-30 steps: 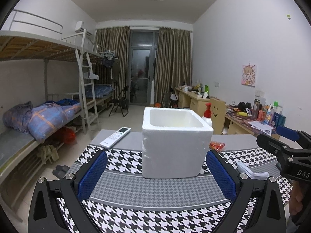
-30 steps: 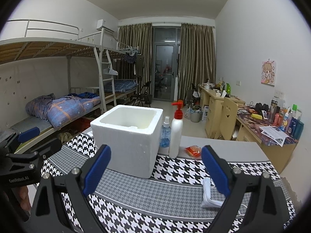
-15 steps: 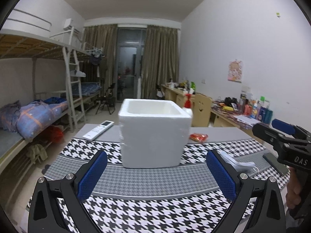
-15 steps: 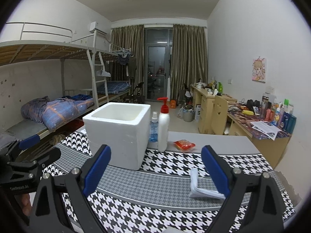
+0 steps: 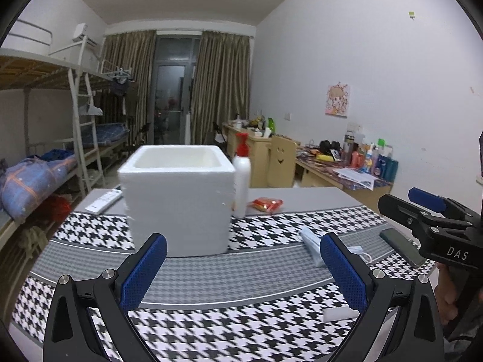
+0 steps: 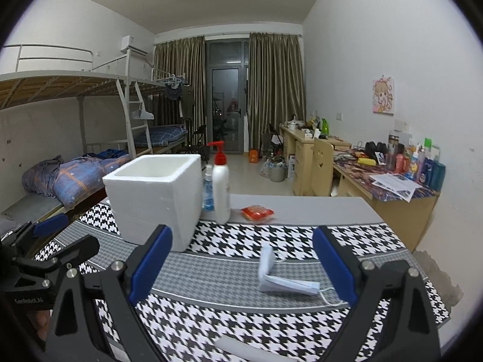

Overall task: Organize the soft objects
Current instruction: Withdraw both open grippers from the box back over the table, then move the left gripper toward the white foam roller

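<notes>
Two tongs gaping, empty — folded face mask (image 6: 283, 280) flat on bench (image 6: 317, 208), long axis left-right, just beyond right tongs (image 6: 241, 267); left tongs (image 5: 241, 271) farther, facing foam box (image 5: 178, 199).

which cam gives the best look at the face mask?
Right wrist. The face mask lies in full between the open tongs, with its upturned fold and ear loop clear. In the left wrist view the face mask sits off to the right, and the right finger of the left tongs covers part of it.
</notes>
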Tool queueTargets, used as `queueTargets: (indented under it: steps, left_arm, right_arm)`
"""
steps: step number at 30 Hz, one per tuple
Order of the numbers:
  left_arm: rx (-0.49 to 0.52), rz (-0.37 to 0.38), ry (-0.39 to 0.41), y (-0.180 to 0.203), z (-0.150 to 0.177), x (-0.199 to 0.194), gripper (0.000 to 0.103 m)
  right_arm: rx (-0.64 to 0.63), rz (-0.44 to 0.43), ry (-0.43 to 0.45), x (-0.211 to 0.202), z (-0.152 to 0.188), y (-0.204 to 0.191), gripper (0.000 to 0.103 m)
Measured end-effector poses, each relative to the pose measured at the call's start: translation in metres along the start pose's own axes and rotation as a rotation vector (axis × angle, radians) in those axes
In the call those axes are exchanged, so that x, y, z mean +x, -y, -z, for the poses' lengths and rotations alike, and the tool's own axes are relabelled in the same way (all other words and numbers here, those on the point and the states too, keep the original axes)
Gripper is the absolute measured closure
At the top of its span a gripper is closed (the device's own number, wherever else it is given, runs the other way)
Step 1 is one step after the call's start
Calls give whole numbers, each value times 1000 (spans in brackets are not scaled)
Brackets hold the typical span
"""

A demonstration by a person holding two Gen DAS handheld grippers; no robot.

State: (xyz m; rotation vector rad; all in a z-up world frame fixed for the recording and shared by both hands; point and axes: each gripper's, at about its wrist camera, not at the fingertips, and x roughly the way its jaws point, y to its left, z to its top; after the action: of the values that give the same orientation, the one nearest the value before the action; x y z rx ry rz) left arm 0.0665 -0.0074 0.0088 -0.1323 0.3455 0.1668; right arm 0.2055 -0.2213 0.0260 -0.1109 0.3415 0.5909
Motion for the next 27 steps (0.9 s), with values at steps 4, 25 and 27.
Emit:
queueTargets:
  steps: [4,25,27]
  left_arm:
    - [-8,12,-13,11,4,7,1]
    - [47,136,-157,53,37,46,1]
    - [73,153,-172,56,41,49,1]
  right_arm:
    - [11,-9,-21,3,5,15,7]
    - [-18,13,-123,20,31,58,7]
    - [-13,11,-132,21,33,62,7]
